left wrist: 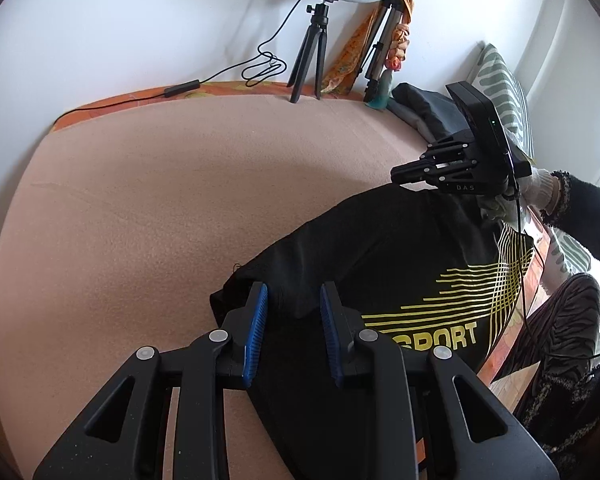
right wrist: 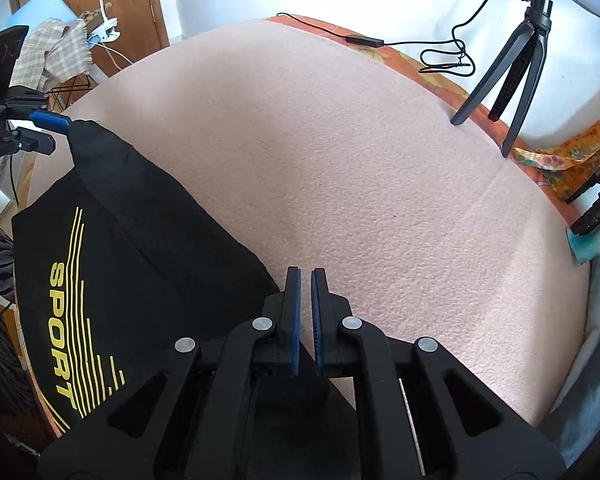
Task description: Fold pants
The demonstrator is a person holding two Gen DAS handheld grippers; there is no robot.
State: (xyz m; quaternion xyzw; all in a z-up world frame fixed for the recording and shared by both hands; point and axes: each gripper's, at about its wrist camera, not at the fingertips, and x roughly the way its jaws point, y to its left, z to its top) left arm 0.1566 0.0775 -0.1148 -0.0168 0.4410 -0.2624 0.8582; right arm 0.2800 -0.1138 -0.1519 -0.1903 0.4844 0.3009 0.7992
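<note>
Black pants [left wrist: 380,256] with a yellow "SPORT" print lie on the pink blanket [left wrist: 160,200] near the bed's front edge; they also show in the right wrist view [right wrist: 132,248]. My left gripper [left wrist: 294,292] is open, its blue pads astride a raised fold of the pants at their left end. My right gripper [right wrist: 305,276] has its pads nearly together with a thin gap, above the pants' right edge; whether cloth is pinched is hidden. It also shows in the left wrist view [left wrist: 404,174] at the pants' far corner.
A ring light on a black tripod [left wrist: 312,60] with a trailing cable stands at the back of the bed. Folded dark clothes [left wrist: 424,112] and a striped pillow [left wrist: 504,92] lie at the right. The person's legs are at the front edge.
</note>
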